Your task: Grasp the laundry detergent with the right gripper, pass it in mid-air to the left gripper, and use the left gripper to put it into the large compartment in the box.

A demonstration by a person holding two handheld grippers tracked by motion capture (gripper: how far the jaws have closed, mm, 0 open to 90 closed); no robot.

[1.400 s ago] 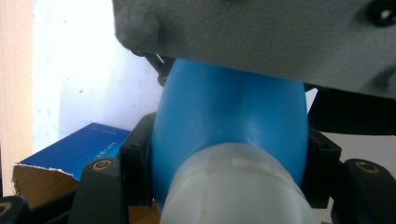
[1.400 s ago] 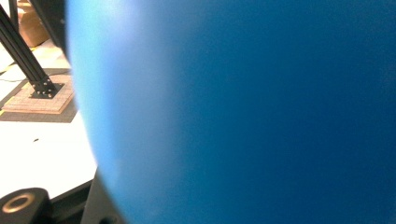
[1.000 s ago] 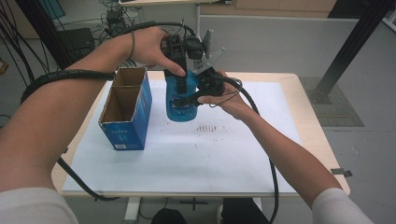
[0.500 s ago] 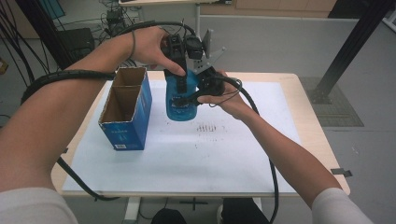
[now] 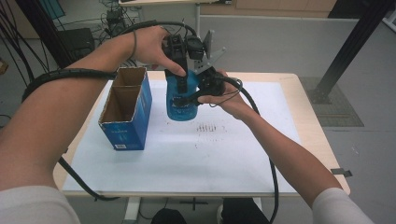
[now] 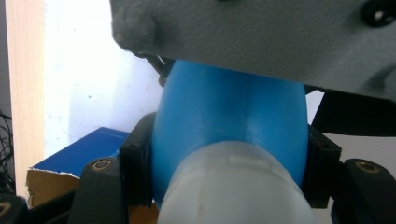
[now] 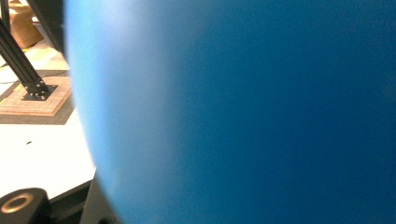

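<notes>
A blue bottle (image 5: 180,106) with a white cap (image 6: 233,186) stands upright on the white mat (image 5: 210,154), toward the back middle. My left gripper (image 5: 181,80) comes down from above and is shut on the bottle's shoulder; its black pads (image 6: 135,163) press both sides of the blue body (image 6: 229,116). My right gripper (image 5: 195,93) reaches in from the right and is shut on the bottle's upper side. In the right gripper view the blue wall (image 7: 243,112) sits right against the camera, with one black finger (image 7: 18,205) at the lower left.
An open blue cardboard box (image 5: 125,114) stands left of the bottle, a hand's width away, and is seen again as the box (image 6: 79,154) past the left jaw. The wooden table edge (image 5: 322,135) frames the mat. Cables trail off both grippers. A black post stands on the floor at the right.
</notes>
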